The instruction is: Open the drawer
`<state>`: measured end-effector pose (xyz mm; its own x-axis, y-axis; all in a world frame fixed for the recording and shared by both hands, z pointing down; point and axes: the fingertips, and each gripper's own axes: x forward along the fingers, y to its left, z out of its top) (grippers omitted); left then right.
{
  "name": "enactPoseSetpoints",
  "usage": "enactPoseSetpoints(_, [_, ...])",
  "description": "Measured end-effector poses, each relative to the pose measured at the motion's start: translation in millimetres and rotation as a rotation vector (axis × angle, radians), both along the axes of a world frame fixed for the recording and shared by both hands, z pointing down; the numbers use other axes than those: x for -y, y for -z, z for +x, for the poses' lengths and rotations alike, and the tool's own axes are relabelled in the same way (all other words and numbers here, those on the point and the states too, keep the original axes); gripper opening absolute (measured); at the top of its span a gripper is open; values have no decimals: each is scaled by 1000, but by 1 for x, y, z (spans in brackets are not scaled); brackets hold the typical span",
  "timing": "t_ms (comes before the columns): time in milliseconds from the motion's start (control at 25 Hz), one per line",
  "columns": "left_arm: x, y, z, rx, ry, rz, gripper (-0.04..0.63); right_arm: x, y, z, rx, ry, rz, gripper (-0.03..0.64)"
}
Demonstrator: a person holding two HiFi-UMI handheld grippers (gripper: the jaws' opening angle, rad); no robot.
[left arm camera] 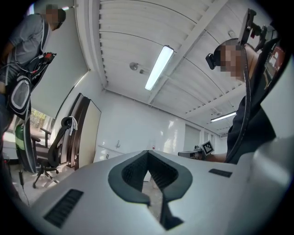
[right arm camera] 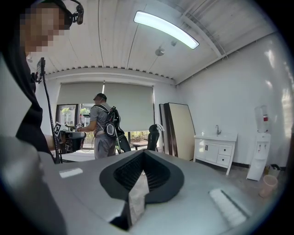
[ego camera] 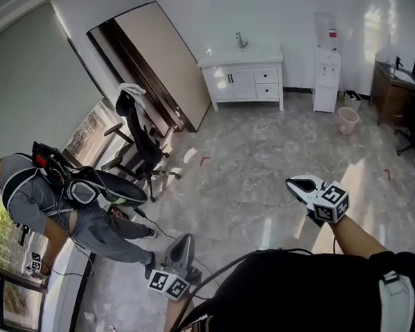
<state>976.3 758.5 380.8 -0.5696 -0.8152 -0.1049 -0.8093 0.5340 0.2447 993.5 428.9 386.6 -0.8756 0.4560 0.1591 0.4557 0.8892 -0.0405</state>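
- The marker cube on the left gripper and the marker cube on the right gripper have black and white square patterns on them.
- The water cooler has a small red label near its top. It is too small to read.
- The room has white walls and a shiny grey stone floor. Long lights hang on a ribbed ceiling.
- A white sink cabinet stands against the far wall, with a tap on its top.
- The water cooler is just to the right of the cabinet, and a pink bin sits on the floor near it.
- Big flat boards lean on the wall to the left of the cabinet. A black office chair is in front of them.
- A dark desk is at the right edge of the head view.
- Another person with a backpack bends over a white surface by the window on the left.
- The drawers are two, one above the other, on the right side of the cabinet. Both look pushed in.
- Both grippers are held up in the air, well apart from the drawers, with lots of floor in between.
- The left gripper has its jaws together and nothing in them.
- The right gripper's jaw tips meet too, with nothing between them. In its own view the cabinet is far off to the right.
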Motion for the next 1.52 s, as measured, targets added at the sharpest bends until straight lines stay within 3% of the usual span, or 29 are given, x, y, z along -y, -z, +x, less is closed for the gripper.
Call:
enactPoseSetpoints(600, [115,17,-132,41,193,20,2,106,17,-195,52,213,25,-2])
enactPoseSetpoints(880, [163,19,-192,21,206,16,2,142,15,-264,43,256,19,-2])
enactPoseSetpoints(1080, [160,8,-238,9,196,7,2,140,3,-303,26,254,7,-2])
enactPoseSetpoints(1320, [143,1,-305,18,132,33,2,127,3,-353,25,179,39,-2])
enactPoseSetpoints(1520, [99,13,-374,35,79,34,2,88,15,-407,39,128,33,-2])
